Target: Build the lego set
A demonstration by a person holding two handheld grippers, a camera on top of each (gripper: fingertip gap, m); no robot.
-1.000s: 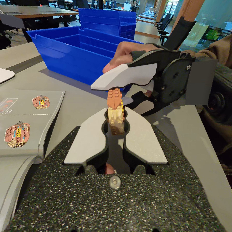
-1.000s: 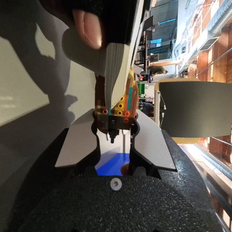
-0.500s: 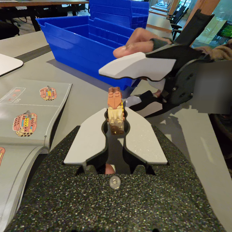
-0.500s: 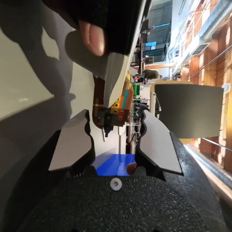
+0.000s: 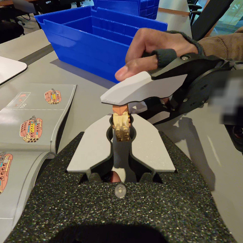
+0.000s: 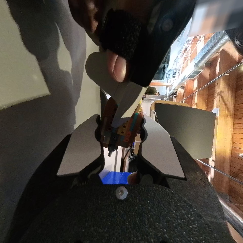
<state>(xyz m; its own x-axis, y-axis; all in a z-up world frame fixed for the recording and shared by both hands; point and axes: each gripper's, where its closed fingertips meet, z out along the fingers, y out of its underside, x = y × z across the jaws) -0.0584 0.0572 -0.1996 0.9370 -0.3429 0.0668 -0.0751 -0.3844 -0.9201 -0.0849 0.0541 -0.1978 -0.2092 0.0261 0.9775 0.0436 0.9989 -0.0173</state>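
Grey table (image 5: 85,73) is seen under two grippers meeting at one lego model (image 5: 121,126).

At centre of the left wrist view, the model is clamped between the nearly closed jaws of the left gripper (image 5: 121,123), above the table. From 2 o'clock the right gripper (image 5: 123,105) is brought over it, jaws parted around the model; whether they touch it cannot be told. A booklet (image 5: 39,115) is laid open at 9 o'clock, a blue bin (image 5: 84,43) at 12.
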